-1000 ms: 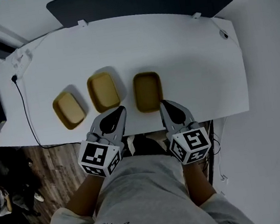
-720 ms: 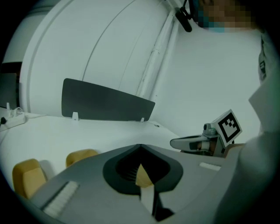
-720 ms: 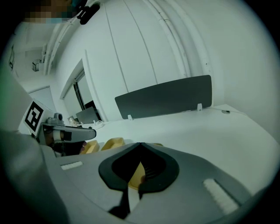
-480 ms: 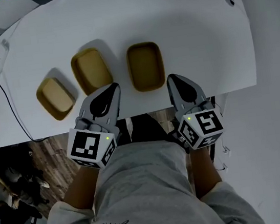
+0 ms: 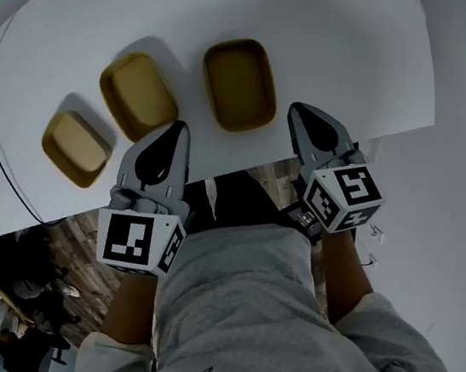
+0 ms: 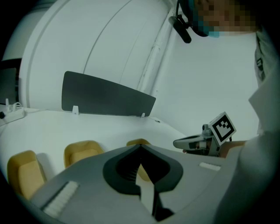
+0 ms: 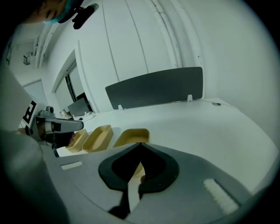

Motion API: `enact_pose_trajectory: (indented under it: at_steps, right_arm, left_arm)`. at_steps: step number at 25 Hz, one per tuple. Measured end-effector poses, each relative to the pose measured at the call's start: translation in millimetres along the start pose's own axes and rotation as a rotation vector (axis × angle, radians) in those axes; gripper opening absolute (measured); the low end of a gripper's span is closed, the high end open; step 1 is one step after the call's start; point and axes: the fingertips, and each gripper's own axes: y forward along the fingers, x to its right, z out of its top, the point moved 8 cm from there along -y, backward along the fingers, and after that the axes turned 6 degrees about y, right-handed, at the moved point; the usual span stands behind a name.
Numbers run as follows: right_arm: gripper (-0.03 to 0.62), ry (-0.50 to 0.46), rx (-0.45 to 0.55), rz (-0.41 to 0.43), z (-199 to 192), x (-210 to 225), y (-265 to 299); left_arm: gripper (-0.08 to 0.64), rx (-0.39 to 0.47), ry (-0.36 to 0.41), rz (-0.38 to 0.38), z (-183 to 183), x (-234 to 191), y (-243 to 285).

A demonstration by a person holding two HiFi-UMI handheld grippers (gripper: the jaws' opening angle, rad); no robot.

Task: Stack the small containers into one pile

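Nearest the camera is the person's grey garment (image 5: 233, 310), with both arms reaching forward past it. The left gripper (image 5: 179, 126) and the right gripper (image 5: 298, 108) hang over the front edge of the desk (image 5: 342, 45), pointing toward its surface. The left gripper's fingers (image 6: 83, 175) are closed tip to tip with nothing between them. The right gripper's fingers (image 7: 197, 166) are likewise pressed together and empty. Just beyond the tips, 3 tan containers sit in a row on the white desk, open side up, each apart from the others and none stacked. The left container (image 5: 77, 147) lies furthest toward the desk's left end. The middle container (image 5: 138, 95) sits just past the left gripper's tip. The right container (image 5: 239, 83) lies beyond the gap between the 2 grippers. A black cable (image 5: 3, 173) runs across the desk's left end. At the far edge a dark divider panel (image 6: 107, 96) stands upright.
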Motion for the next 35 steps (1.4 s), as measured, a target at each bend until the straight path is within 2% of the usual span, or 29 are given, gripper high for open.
enact_pose_trajectory:
  at_steps: [8,24,35]
  right_arm:
    - [0.020,-0.001,-0.030,-0.004,-8.2,5.7,14.0]
    - [0.110,0.028,-0.123,-0.006,-26.2,13.1,57.0]
    - [0.104,0.038,-0.153,-0.024,-28.9,14.7,70.3]
  left_arm:
    - [0.002,-0.004,-0.016,0.011,-12.2,-1.4,4.8]
    - [0.002,-0.039,-0.040,0.022,-29.5,-8.0,11.9]
    - [0.002,-0.058,-0.020,0.014,-35.6,-7.3,14.3]
